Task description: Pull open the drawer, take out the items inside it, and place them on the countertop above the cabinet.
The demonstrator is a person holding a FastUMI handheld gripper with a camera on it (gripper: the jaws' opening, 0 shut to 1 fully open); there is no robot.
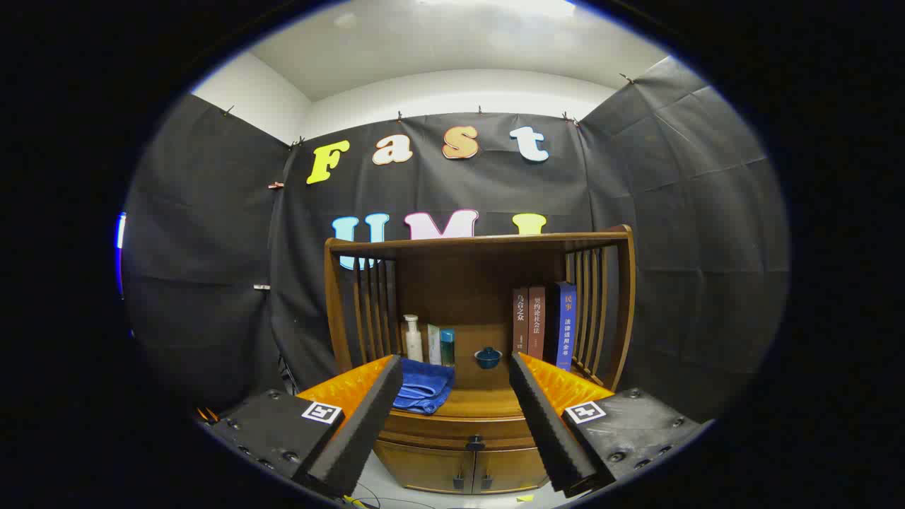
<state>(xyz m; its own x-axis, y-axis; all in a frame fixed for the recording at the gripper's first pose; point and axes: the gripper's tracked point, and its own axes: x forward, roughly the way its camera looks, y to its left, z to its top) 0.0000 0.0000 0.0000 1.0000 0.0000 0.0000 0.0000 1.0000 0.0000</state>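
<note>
Ahead of the hand-held gripper (452,424) stands a wooden cabinet (478,353) with slatted sides and an open shelf bay, and I am holding well back from it. The fingers are spread wide apart with nothing between them; through the gap I see the cabinet's front.

The drawer (459,428) sits just under the surface (481,403) and, as far as I can judge, is flush and closed, its small dark knob (475,443) centred below the gap between the fingers. Beneath it are two cupboard doors (459,470), also closed.

On the surface I make out a folded blue towel (423,386) near my left finger, a white bottle (413,338) and a teal-capped bottle (447,346) behind it, a small dark blue lidded pot (488,358) in the middle, and three upright books (544,324) to the right.

I judge the task to be at its start: the drawer is unopened and its contents are hidden from me. Everything is left to do: reach the knob, pull, lift out each item, and set them on the surface.
</note>
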